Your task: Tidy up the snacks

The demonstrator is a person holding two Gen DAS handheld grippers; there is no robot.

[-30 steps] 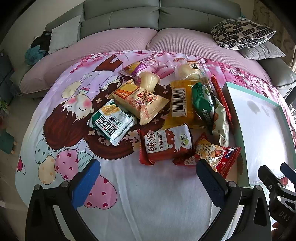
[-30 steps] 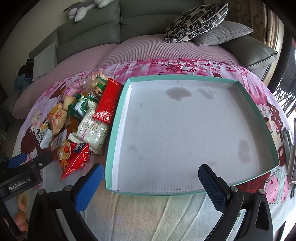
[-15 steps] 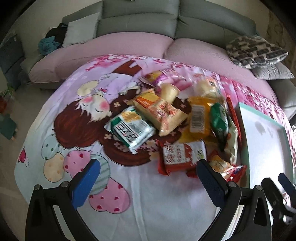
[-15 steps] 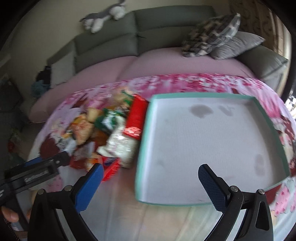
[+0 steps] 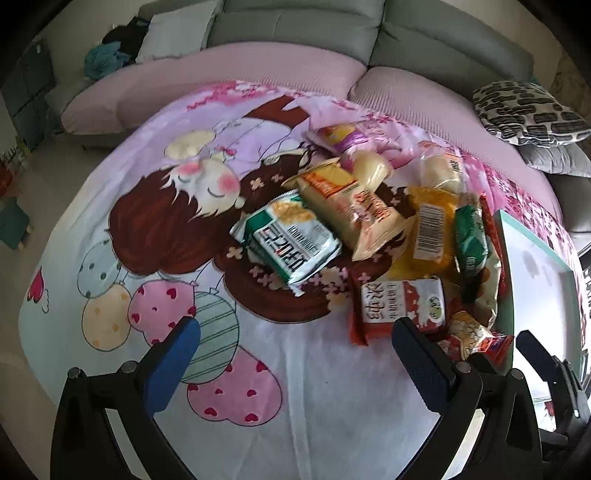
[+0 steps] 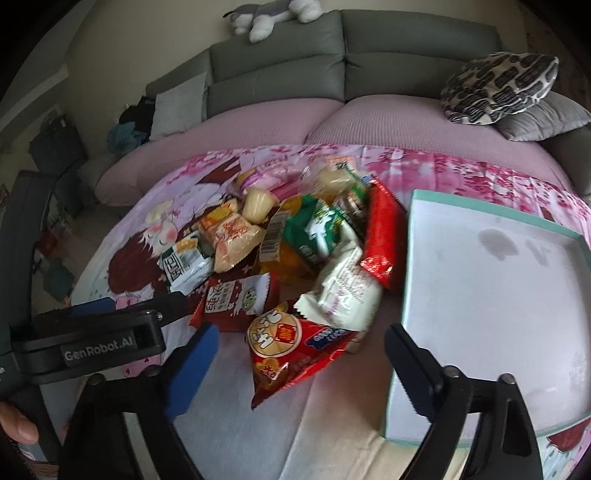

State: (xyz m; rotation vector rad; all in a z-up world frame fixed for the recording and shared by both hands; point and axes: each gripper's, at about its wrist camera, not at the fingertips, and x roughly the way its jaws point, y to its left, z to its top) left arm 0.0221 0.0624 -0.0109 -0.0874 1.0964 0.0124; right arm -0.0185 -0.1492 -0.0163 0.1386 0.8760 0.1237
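Observation:
A pile of snack packets lies on the cartoon-print cloth point(image 5: 155, 229). In the left wrist view I see a green-white packet point(image 5: 286, 242), an orange packet point(image 5: 351, 206) and a red milk-biscuit packet point(image 5: 400, 306). The right wrist view shows a red packet with a cartoon point(image 6: 291, 350) nearest, a white packet point(image 6: 343, 291) and a long red packet point(image 6: 382, 230). A shallow teal-rimmed tray point(image 6: 406, 258) with a white floor lies right of the pile, holding nothing. My left gripper point(image 5: 295, 363) is open, short of the pile. My right gripper point(image 6: 299, 369) is open over the cartoon packet.
A grey sofa point(image 6: 332, 74) with pink seat cushions stands behind the cloth. A patterned pillow point(image 6: 498, 85) lies at its right end and a plush toy point(image 6: 273, 16) on its back. The left gripper's body point(image 6: 96, 339) shows at the right wrist view's left edge.
My right gripper has swung left from over the tray to the near edge of the snack pile. My left gripper has drifted left, so the pile now sits to its right.

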